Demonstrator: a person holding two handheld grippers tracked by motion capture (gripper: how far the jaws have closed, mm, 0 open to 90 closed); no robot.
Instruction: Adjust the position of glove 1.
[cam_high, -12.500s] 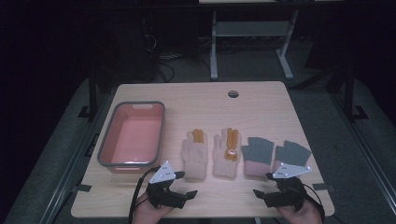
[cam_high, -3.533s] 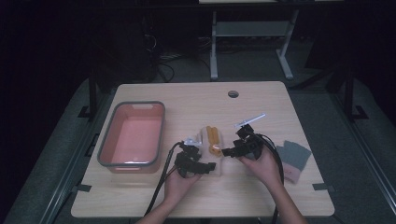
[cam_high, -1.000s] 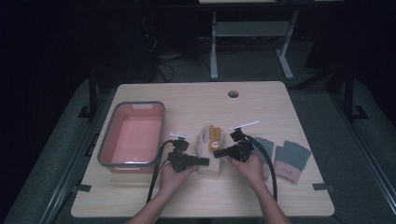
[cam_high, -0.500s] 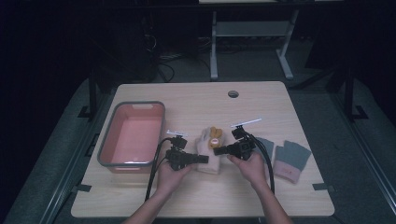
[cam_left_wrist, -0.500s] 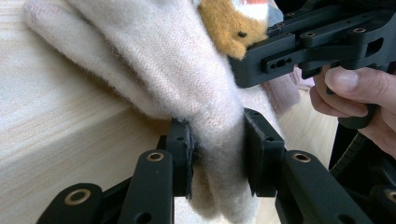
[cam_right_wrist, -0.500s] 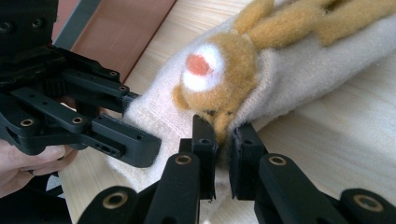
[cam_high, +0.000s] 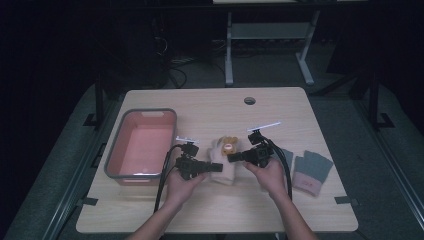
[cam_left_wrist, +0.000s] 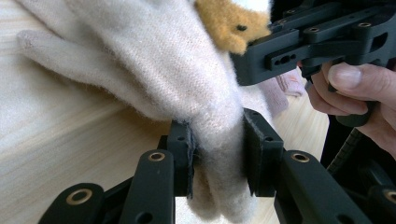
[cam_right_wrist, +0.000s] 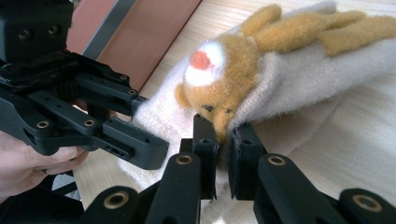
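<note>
We have the cream glove (cam_high: 223, 162) pinched from both sides at the middle of the high view. Our left gripper (cam_left_wrist: 215, 156) clamps its fingertip end, our right gripper (cam_right_wrist: 222, 135) is clenched on the edge beside the orange bear patch (cam_right_wrist: 219, 84). The glove's long axis runs between them, partly lifted off the desk (cam_high: 210, 215). The pink bin (cam_high: 145, 145) lies just left, nearer our left hand.

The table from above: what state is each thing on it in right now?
Cream knitted gloves with orange bear patches: bunched together, pinched from both sides.
Left gripper: shut on the gloves.
Right gripper: shut on a glove edge.
Pink plastic bin: empty, upright.
Grey gloves with pink cuffs: lying flat, untouched.
</note>
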